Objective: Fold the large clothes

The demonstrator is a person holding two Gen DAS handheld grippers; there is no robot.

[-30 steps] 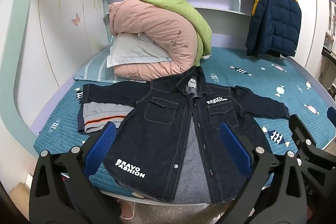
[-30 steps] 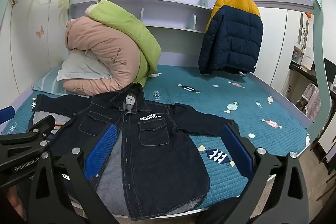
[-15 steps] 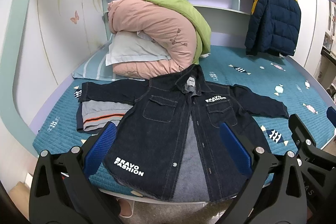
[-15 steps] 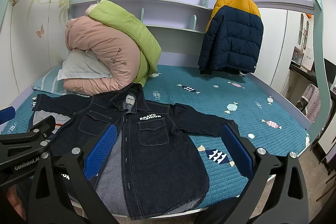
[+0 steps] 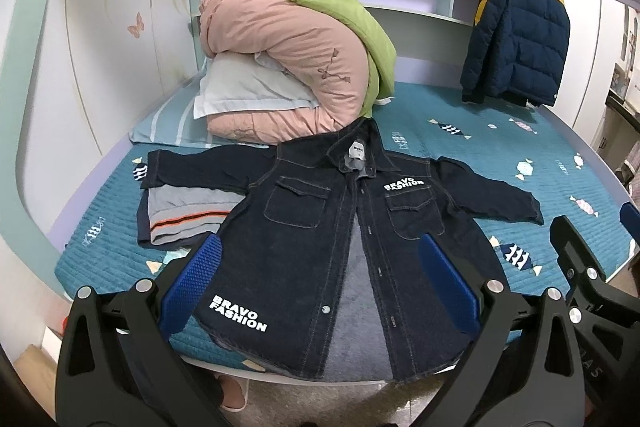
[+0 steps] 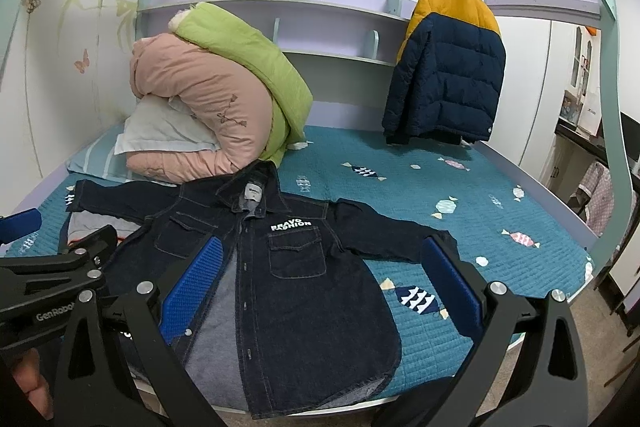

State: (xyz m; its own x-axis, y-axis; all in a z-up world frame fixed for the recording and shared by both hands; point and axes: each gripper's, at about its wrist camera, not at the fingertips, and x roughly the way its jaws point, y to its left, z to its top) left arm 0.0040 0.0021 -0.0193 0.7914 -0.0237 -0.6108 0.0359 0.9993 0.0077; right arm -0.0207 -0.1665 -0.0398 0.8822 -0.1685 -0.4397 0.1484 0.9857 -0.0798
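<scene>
A dark denim jacket point(image 5: 320, 227) with white "BRAVO FASHION" lettering lies face up and spread out on the teal bed cover, sleeves out to both sides, front partly open at the hem. It also shows in the right wrist view point(image 6: 296, 267). My left gripper point(image 5: 320, 283) is open and empty, held above the jacket's lower hem. My right gripper point(image 6: 320, 283) is open and empty, over the jacket's right half. The left gripper's body shows at the left edge of the right wrist view point(image 6: 52, 287).
A folded grey garment with an orange stripe point(image 5: 180, 215) lies under the jacket's left sleeve. Rolled pink and green quilts point(image 5: 288, 67) and a pillow sit behind the collar. A navy and yellow puffer jacket point(image 5: 516, 39) hangs at the back right. The bed's front edge point(image 5: 304, 379) is just below the hem.
Both grippers have drifted slightly, so the jacket sits a little lower and closer in view. The jacket has not moved and the jaws stay open.
</scene>
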